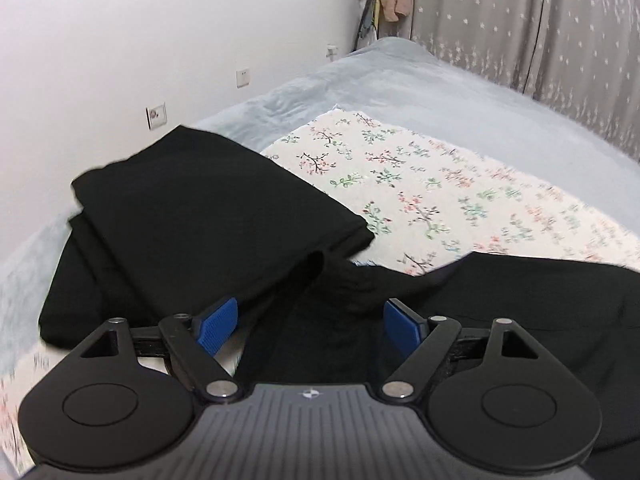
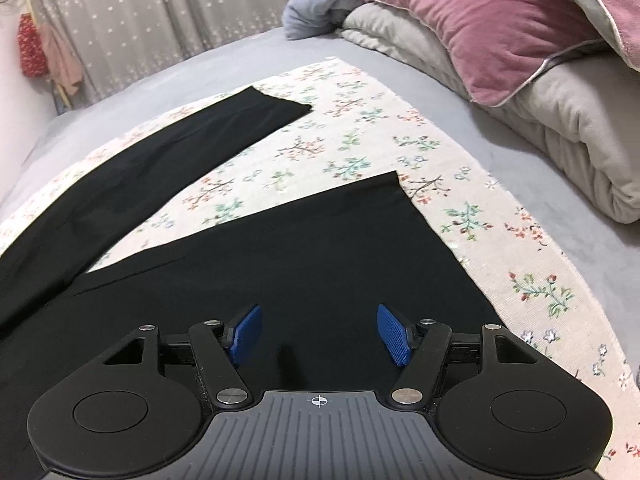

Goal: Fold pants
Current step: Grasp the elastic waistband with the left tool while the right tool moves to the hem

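We find the black pants [image 2: 304, 264] lying on a floral cloth [image 2: 360, 148] spread over the grey bed [image 2: 560, 264]. In the right wrist view two legs run apart across the cloth. In the left wrist view a folded black stack [image 1: 200, 220] rests to the left, near the white wall [image 1: 140, 32]. The left gripper [image 1: 310, 326] hangs over dark fabric, fingers spread wide, nothing between them. The right gripper [image 2: 318, 334] likewise stands parted above the pants, gripping nothing.
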`<action>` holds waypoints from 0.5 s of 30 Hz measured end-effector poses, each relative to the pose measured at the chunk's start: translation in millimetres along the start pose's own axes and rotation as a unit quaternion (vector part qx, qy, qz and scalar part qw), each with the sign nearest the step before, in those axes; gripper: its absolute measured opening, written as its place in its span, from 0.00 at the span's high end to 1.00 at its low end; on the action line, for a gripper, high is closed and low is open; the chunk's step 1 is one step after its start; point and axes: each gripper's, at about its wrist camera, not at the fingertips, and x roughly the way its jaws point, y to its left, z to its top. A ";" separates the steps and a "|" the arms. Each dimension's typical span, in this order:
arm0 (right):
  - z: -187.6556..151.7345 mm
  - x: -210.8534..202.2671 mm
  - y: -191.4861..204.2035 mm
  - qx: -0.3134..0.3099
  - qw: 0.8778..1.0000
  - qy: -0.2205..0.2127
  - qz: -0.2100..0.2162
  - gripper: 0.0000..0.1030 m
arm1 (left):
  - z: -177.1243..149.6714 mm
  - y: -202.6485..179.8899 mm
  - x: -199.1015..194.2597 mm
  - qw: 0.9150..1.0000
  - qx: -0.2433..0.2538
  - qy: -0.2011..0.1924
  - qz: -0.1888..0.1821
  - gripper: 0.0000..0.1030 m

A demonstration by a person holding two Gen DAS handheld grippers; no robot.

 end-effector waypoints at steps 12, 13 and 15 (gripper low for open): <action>22.6 20.7 16.5 -0.016 0.999 0.008 0.046 0.37 | -11.8 -26.2 77.3 0.990 0.130 0.019 0.049 0.63; 33.2 26.8 16.5 -0.013 0.999 0.008 0.050 0.37 | -10.8 -26.0 75.8 0.990 0.135 0.011 0.045 0.64; 57.7 39.7 18.1 -0.017 0.999 0.000 0.043 0.37 | -8.5 -20.5 72.5 0.992 0.122 0.005 0.032 0.66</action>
